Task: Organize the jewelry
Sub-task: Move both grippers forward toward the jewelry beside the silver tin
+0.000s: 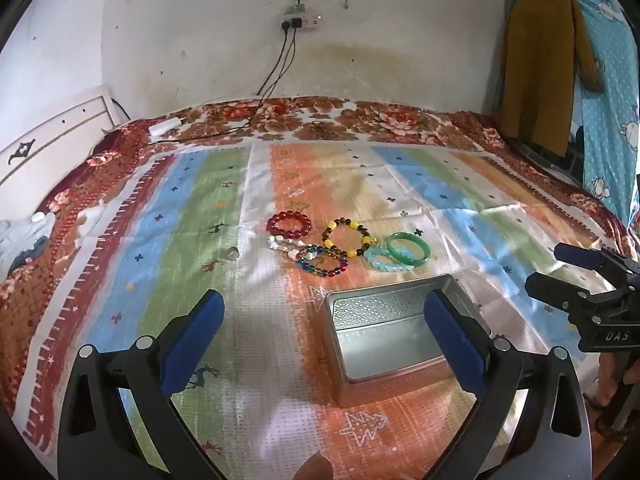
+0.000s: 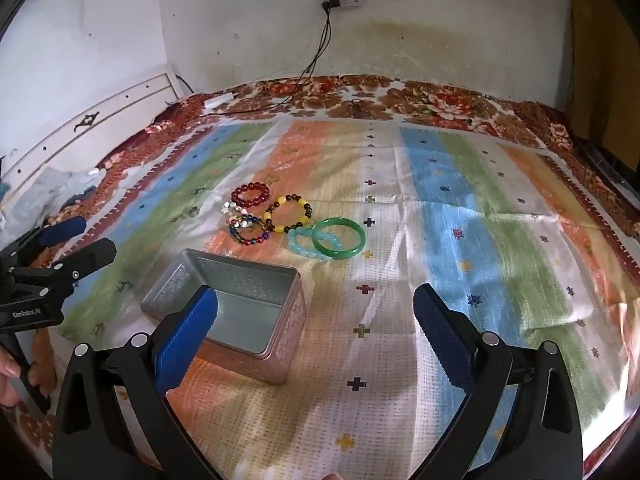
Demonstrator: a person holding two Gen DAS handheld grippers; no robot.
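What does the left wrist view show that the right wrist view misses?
Only the left wrist view shows the blue patterned cloth with a mustard garment hanging at the far right, plus the right gripper from the side.

Only the right wrist view shows the left gripper from the side.

Both show the open metal tin with nothing in it, the green bangle, the red bead bracelet, the yellow-and-brown bracelet and the striped cloth. Both jaws stand wide open.
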